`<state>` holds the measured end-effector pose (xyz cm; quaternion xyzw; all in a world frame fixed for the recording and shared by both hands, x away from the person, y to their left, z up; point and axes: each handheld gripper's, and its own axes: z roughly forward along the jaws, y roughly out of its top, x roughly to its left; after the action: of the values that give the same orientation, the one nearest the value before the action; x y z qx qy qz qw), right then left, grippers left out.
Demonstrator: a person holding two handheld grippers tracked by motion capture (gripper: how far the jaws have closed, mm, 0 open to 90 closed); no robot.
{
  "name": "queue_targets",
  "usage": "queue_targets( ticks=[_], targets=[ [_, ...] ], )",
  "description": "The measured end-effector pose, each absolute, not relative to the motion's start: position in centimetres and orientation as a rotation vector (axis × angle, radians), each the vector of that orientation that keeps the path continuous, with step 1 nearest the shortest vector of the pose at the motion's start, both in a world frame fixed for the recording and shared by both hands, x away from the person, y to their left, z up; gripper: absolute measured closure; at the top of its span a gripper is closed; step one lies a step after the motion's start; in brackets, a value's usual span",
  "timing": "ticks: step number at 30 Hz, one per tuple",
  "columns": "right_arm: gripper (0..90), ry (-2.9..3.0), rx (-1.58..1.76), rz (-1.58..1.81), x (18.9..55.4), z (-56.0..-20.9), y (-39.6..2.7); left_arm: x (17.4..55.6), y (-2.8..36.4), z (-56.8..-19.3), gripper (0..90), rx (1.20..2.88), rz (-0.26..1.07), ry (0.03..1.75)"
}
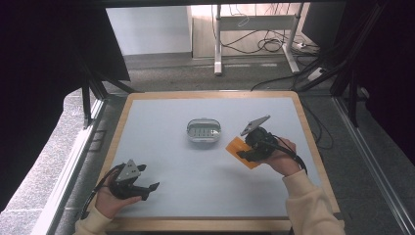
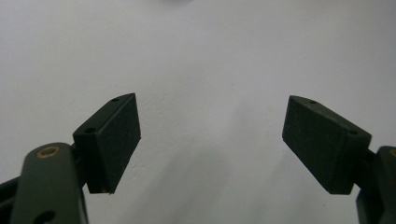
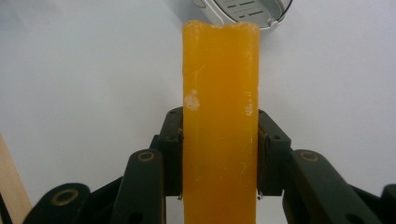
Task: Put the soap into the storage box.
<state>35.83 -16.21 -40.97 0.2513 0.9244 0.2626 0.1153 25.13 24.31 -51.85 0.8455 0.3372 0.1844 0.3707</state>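
The right gripper (image 3: 219, 154) is clamping an orange soap bar (image 3: 219, 116) near the soap dish (image 1: 203, 129); being slick, it could slip. The left gripper (image 2: 210, 140) is resting open.

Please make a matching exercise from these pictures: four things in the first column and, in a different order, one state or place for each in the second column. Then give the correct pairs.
Things
1. left gripper
2. right gripper
3. orange bar
4. oval dish

States or places
A. stands in the middle of the table
B. is clamped between two black jaws
C. jaws wide apart, nothing between them
D. jaws closed on something orange

Pairs: 1-C, 2-D, 3-B, 4-A
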Motion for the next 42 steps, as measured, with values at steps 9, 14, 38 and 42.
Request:
queue_targets(
  ticks=[9,14,38,42],
  targets=[
    [61.5,2.719,0.723,0.769,36.6,-40.7,-15.7,25.1,24.4,-51.8,19.4,2.169,0.473,0.864],
    [61.6,2.72,0.709,0.766,37.1,-40.5,-15.4,25.1,24.3,-51.8,19.4,2.168,0.472,0.863],
    [61.6,2.748,0.633,0.764,39.1,-40.2,-13.0,25.1,24.4,-51.8,19.2,2.169,0.472,0.86],
    [61.6,2.769,0.607,0.783,39.4,-40.1,-12.6,25.1,24.4,-51.8,19.3,2.17,0.474,0.86]
  ],
)
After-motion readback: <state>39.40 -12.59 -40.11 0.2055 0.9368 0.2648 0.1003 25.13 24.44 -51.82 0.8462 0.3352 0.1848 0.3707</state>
